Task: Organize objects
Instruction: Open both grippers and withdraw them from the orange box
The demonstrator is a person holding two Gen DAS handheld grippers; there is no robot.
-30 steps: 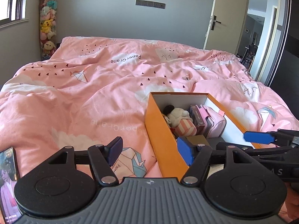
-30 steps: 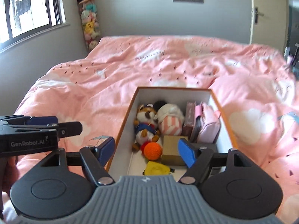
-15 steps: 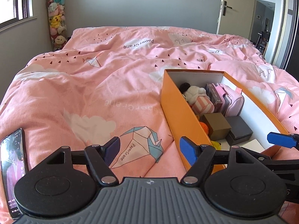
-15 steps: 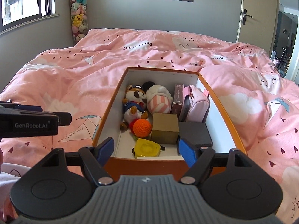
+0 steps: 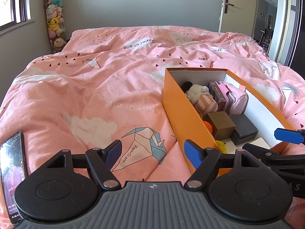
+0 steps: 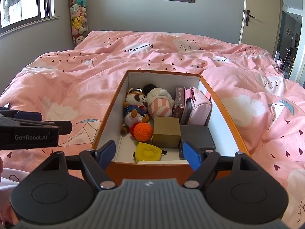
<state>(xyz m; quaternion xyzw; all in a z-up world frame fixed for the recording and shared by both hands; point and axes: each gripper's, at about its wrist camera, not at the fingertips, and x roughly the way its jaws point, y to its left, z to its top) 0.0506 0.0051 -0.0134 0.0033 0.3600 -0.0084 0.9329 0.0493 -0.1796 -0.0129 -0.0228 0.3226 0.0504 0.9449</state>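
a: what's nearest?
b: the right gripper [image 6: 148, 153], jaws spread wide with nothing between them, poised at the near end of the orange box [image 6: 146, 168]. the left gripper [image 5: 153, 150] is also spread and empty, over the pink duvet [image 5: 95, 95] just left of the box, whose long orange wall [image 5: 183, 110] runs beside its right finger.

a: anything else close by?
b: a phone [image 5: 12, 179] with its screen lit lies on the duvet at the left edge of the left view.

a: and inside the box, front to back?
b: a yellow object [image 6: 147, 151] at the near end, then an orange crochet ball [image 6: 143, 131], a gold-brown small box [image 6: 166, 134] and a dark grey box [image 6: 197, 136] side by side. behind those, a plush animal in blue [image 6: 135, 106], a striped pink-and-white plush [image 6: 160, 105], a dark red carton [image 6: 179, 103] standing on edge, and a pink pouch [image 6: 198, 106] against the right wall.

a: farther off?
b: the rumpled duvet runs to a grey wall, with a tall tube of plush toys [image 6: 78, 19] in the corner and a door [image 6: 261, 13] on the right.
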